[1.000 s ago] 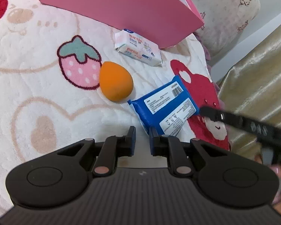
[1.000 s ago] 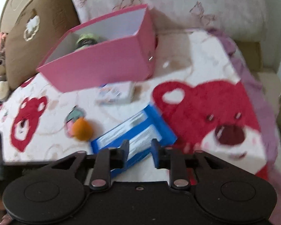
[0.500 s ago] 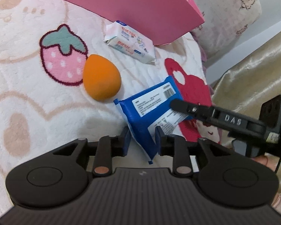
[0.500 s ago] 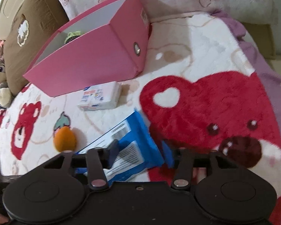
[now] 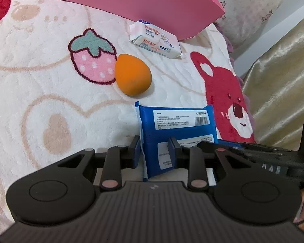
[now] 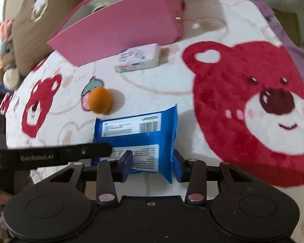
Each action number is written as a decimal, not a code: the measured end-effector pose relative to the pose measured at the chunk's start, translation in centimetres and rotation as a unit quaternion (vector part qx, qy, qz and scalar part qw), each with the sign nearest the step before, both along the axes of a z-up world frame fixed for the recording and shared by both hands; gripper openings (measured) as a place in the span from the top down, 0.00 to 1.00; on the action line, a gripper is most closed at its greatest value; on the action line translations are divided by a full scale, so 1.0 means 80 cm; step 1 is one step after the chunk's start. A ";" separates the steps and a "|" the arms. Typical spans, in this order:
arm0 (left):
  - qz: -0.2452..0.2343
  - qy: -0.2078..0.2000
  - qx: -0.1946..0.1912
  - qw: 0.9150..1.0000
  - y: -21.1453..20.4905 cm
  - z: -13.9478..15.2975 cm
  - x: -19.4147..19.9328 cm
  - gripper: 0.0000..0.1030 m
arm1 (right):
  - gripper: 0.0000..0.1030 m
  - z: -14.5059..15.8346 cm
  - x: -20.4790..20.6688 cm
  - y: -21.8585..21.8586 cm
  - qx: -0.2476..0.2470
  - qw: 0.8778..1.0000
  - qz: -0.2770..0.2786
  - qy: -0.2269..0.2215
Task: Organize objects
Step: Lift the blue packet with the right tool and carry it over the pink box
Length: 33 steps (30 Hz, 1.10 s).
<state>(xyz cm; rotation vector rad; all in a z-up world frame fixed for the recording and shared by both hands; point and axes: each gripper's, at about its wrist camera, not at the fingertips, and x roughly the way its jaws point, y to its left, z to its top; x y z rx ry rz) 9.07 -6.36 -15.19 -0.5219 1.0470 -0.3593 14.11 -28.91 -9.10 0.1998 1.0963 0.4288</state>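
While the blue wipes packet (image 5: 178, 129) lies flat on the plush blanket (image 5: 40, 81) with its white label and barcode facing up, both hand-held grippers close in on its near end. From the left wrist view, the left hand-held gripper (image 5: 155, 151) has its two blue fingertips (image 5: 136, 151) set on either side of the packet's near left part, the jaws only a little apart and apparently pressing the wrapper between them. The jaws have just been opening slightly from fully closed, and the packet is between them.

From the right wrist view, the right hand-held gripper (image 6: 152, 165) straddles the near right part of the same packet; its jaws have just been opening and stand moderately apart, one fingertip lying over the lower label and the other just outside the packet's right edge. Whether those pads press on the wrapper cannot be told. The left gripper's black finger crosses the lower left of that view and reaches the packet's left edge.

An orange egg-shaped sponge (image 5: 132, 75) sits just beyond the packet, beside a strawberry printed on the blanket. Farther on, a small white tissue pack (image 5: 156, 39) lies against the foot of a pink box (image 6: 121, 26), which is open at the top, with something greenish inside, too unclear to identify. A large red bear face (image 6: 253, 109) is printed on the blanket to the right of the packet.
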 end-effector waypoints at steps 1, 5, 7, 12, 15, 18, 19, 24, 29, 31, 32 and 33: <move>-0.001 -0.002 0.003 1.000 -0.001 0.000 0.000 0.73 | 0.55 -0.002 0.002 -0.005 0.006 1.000 -0.008 0.000; 0.008 -0.002 -0.014 1.000 0.001 -0.005 -0.003 0.74 | 0.65 -0.006 -0.002 0.001 0.003 1.000 0.007 -0.014; 0.019 0.007 -0.033 0.999 0.006 -0.009 -0.002 0.74 | 0.69 -0.002 -0.005 0.007 -0.004 1.000 0.005 -0.017; 0.008 -0.007 0.001 1.000 -0.008 0.001 -0.007 0.74 | 0.69 0.006 -0.017 0.027 -0.043 0.998 0.004 -0.040; 0.003 -0.014 0.024 1.000 -0.015 0.010 -0.011 0.74 | 0.69 0.010 -0.020 0.030 -0.045 0.998 -0.004 -0.036; -0.005 -0.015 0.030 0.999 -0.013 0.020 -0.015 0.73 | 0.69 0.018 -0.027 0.033 -0.044 0.998 -0.007 -0.033; -0.008 -0.014 0.029 0.999 -0.012 0.024 -0.016 0.73 | 0.67 0.021 -0.030 0.035 -0.045 0.998 -0.006 -0.032; -0.027 -0.018 0.029 0.999 -0.005 0.046 -0.024 0.74 | 0.63 0.042 -0.044 0.044 -0.049 0.998 -0.013 -0.027; -0.051 -0.020 0.048 0.997 0.001 0.072 -0.034 0.74 | 0.62 0.062 -0.060 0.057 -0.052 0.998 -0.017 -0.018; -0.054 -0.016 0.048 0.997 0.008 0.081 -0.039 0.74 | 0.62 0.070 -0.066 0.062 -0.050 0.999 -0.016 -0.013; -0.056 -0.016 0.048 0.997 0.012 0.086 -0.042 0.74 | 0.61 0.074 -0.069 0.064 -0.049 0.999 -0.015 -0.011; -0.058 -0.014 0.049 0.997 0.015 0.091 -0.044 0.74 | 0.61 0.078 -0.072 0.067 -0.047 0.999 -0.015 -0.009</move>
